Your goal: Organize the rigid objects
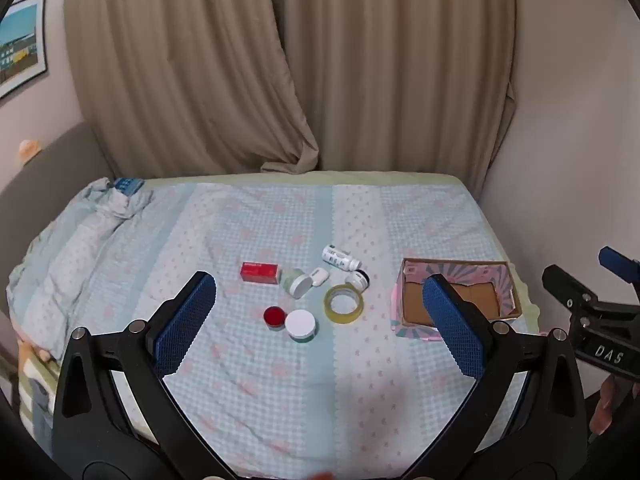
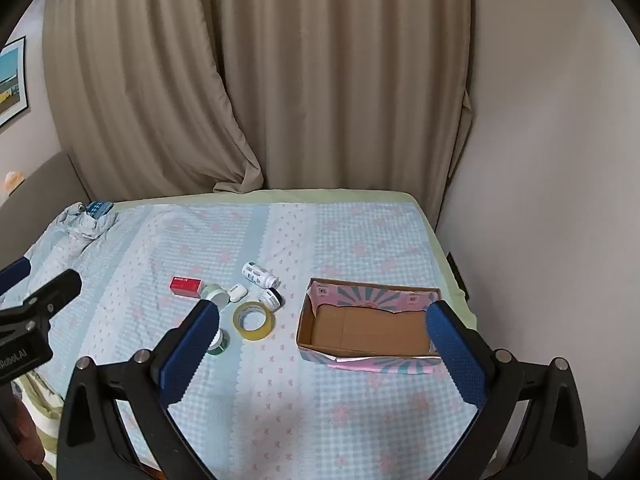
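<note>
Bedding in a pale blue check with pink bows covers the bed point(image 1: 256, 216) in the left wrist view, and the small things lie in a loose cluster near its middle. The left tool point(image 1: 320, 320) hangs above the near part of the bed with its blue pads spread wide and nothing between them. Past it lie a red box point(image 1: 259, 272), a green jar point(image 1: 296, 282) tipped on its side just beside that box, a small white case point(image 1: 319, 277), a white bottle point(image 1: 340, 258) lying flat, and a dark-capped jar point(image 1: 357, 280) touching a roll of yellow tape point(image 1: 343, 304). Nearer the camera sit a red lid point(image 1: 274, 317) and a white-lidded jar point(image 1: 301, 325), side by side. A cardboard box point(image 1: 508, 280) with a pink and teal wrap sits apart to the right, nothing inside it. At the right edge part of the right tool point(image 1: 592, 312) shows.

From the right wrist, the right tool point(image 2: 322, 332) likewise stands wide open and holds nothing. The cardboard box point(image 2: 316, 292) lies between its pads farther off, the yellow tape point(image 2: 253, 321) to its left, then the bottle point(image 2: 259, 274), the white case point(image 2: 237, 293) and the red box point(image 2: 185, 286). Beige curtains point(image 2: 256, 80) hang behind the bed.
</note>
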Motion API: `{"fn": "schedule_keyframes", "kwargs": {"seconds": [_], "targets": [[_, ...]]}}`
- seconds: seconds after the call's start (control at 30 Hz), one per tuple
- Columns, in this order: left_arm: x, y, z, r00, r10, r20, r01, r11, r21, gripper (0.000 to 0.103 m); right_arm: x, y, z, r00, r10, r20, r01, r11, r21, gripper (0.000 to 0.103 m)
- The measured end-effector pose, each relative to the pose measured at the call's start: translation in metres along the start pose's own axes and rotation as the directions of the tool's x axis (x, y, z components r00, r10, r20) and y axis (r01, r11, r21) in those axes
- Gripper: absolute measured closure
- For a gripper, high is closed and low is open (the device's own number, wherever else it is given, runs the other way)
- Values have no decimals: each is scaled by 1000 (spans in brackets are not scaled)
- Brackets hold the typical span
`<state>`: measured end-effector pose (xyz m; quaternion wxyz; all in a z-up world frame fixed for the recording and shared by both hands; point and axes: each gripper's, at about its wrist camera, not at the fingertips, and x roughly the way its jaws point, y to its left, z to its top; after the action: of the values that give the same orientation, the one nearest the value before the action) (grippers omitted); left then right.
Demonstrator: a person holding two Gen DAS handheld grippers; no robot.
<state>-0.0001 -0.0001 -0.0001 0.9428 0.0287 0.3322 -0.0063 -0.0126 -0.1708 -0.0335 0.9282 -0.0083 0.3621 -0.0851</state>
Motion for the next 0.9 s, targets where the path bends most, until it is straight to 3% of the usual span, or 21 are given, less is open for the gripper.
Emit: {"fn": "schedule_keyframes", "kwargs": {"seconds": [0.47, 0.9], "targets": [[-6, 4, 6, 998, -64, 4, 64, 997, -44, 0, 8, 4, 0, 1000, -6, 7, 6, 1000, -21, 0], [-3, 2, 0, 999, -42, 13, 43, 998, -35, 0, -1, -10, 17, 1000, 16, 26, -16, 1000, -6, 0]]}}
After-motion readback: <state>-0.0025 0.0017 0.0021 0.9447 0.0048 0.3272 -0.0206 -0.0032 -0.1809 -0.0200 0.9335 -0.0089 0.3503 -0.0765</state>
